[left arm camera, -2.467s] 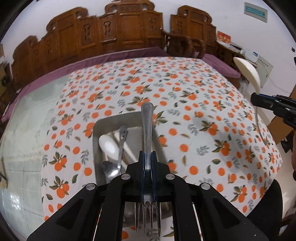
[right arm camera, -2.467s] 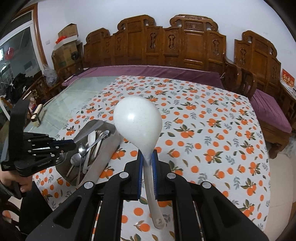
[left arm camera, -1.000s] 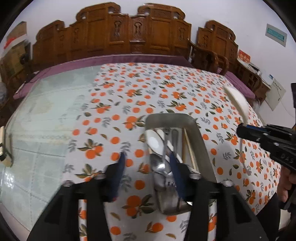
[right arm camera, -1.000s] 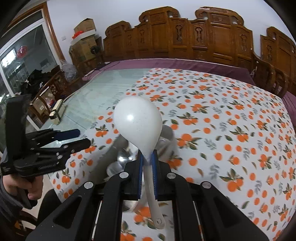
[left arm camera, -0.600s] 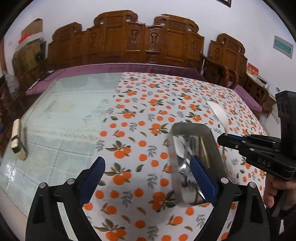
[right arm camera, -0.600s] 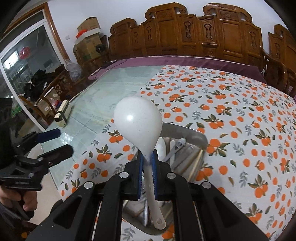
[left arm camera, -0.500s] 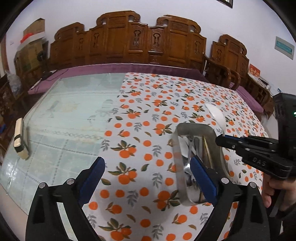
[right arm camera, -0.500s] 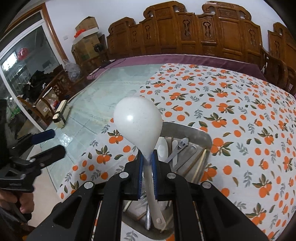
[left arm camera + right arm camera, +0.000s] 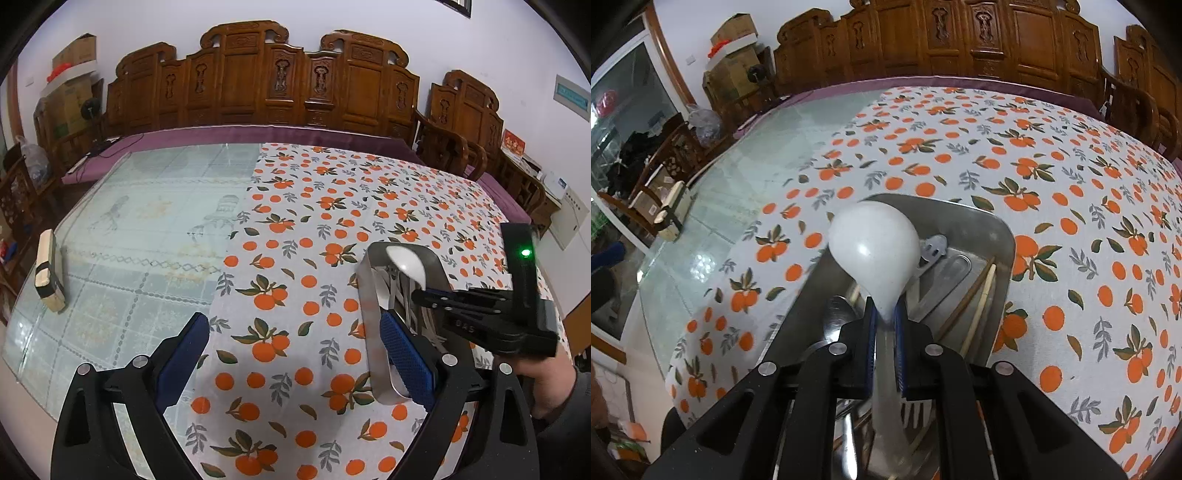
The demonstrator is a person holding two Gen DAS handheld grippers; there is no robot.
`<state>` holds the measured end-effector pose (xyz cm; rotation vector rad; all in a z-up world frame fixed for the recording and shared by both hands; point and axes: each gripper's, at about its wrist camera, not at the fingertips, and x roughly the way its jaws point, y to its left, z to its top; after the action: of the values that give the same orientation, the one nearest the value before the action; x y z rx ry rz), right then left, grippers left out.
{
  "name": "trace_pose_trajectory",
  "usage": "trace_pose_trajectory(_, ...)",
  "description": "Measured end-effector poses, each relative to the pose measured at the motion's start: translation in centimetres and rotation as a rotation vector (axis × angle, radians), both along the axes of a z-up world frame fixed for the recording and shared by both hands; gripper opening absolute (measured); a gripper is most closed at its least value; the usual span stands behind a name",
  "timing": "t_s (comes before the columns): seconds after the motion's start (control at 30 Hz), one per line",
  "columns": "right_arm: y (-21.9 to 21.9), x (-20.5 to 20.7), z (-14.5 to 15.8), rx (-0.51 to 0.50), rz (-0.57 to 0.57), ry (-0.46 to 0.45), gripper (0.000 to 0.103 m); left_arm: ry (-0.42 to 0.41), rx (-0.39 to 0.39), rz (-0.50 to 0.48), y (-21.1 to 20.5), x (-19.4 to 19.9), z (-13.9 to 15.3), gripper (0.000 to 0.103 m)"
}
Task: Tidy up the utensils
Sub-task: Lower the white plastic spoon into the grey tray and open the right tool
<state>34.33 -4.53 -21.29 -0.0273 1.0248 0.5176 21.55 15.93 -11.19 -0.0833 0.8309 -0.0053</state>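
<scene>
A steel tray (image 9: 993, 236) holds metal spoons (image 9: 836, 314), a fork (image 9: 916, 413) and wooden chopsticks (image 9: 975, 291). My right gripper (image 9: 885, 323) is shut on the handle of a white plastic ladle (image 9: 873, 251) and holds its bowl just over the tray's far end. In the left wrist view the tray (image 9: 367, 295) lies to the right, with the ladle (image 9: 406, 264) and the right gripper (image 9: 421, 295) over it. My left gripper (image 9: 295, 341) is open and empty, above the orange-print cloth (image 9: 295, 295) left of the tray.
The cloth covers the right part of a glass-topped table (image 9: 147, 221). A small wooden block (image 9: 48, 273) stands near the table's left edge. Carved wooden benches (image 9: 266, 92) with a purple cushion line the far side. The table's front edge is close below both grippers.
My left gripper let go of the fork, opened and swung left off the tray. My right gripper moved down and forward, bringing the ladle over the tray.
</scene>
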Motion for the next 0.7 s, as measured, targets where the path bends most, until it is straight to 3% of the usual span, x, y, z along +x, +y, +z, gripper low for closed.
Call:
trace_pose_trajectory(0.3,0.0,0.9,-0.9,-0.019,-0.004,0.001,0.012,-0.004,0.013,-0.009,-0.7,-0.5,0.3,0.09)
trace_pose_trajectory(0.7,0.5,0.6,0.0,0.076,0.015,0.054,0.018,-0.005,0.022,-0.014,-1.2,-0.9,0.4,0.09)
